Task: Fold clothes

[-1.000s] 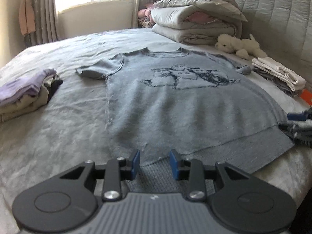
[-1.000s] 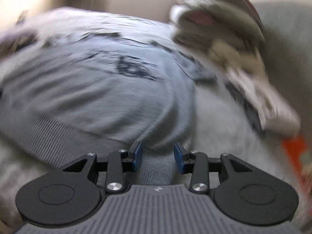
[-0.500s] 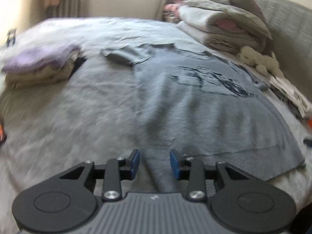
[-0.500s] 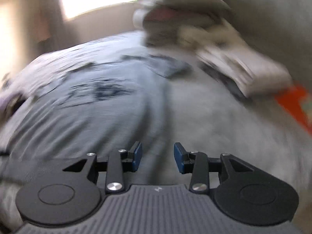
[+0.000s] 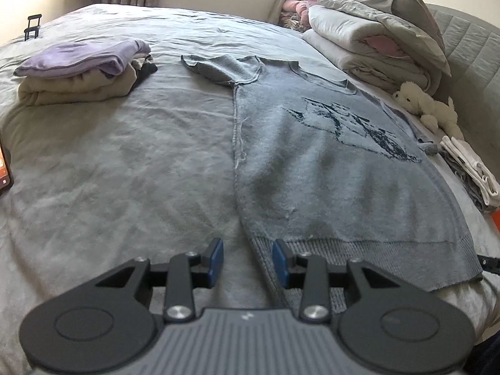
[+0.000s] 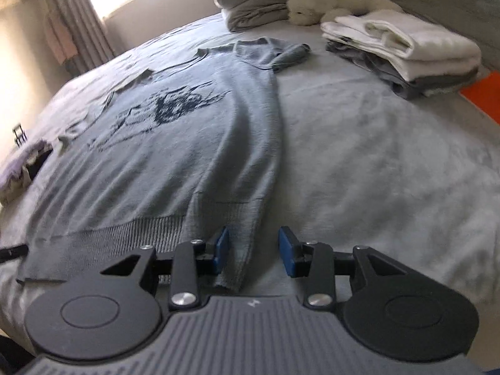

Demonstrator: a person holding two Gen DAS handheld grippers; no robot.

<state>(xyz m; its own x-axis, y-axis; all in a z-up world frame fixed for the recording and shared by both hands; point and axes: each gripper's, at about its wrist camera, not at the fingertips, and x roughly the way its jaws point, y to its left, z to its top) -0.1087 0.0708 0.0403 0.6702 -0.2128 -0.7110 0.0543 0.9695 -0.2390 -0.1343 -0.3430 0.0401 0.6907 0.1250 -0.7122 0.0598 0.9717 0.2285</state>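
Grey knit t-shirt lay flat, print side up, on the bed. Long axis ran from the ribbed hem, nearest both cameras, to the collar at the far end, toward the stacked bedding. Short sleeves stuck out to either side; the left one was slightly crumpled, the right one bunched up at its end.

Left gripper sat at the hem's left corner, fingers apart, the shirt's side edge running into the gap between the blue pads. Not clamped on anything.

Right gripper sat at the hem's right corner, fingers also apart. The right side of the shirt was rucked into a long ridge that ran along the long axis and ended between the pads; cloth lay in the gap, ungripped.

Other stuff on the bed: folded pile with a purple top to the shirt's left, folded white and grey pile to its right, white plush toy beside the bedding.
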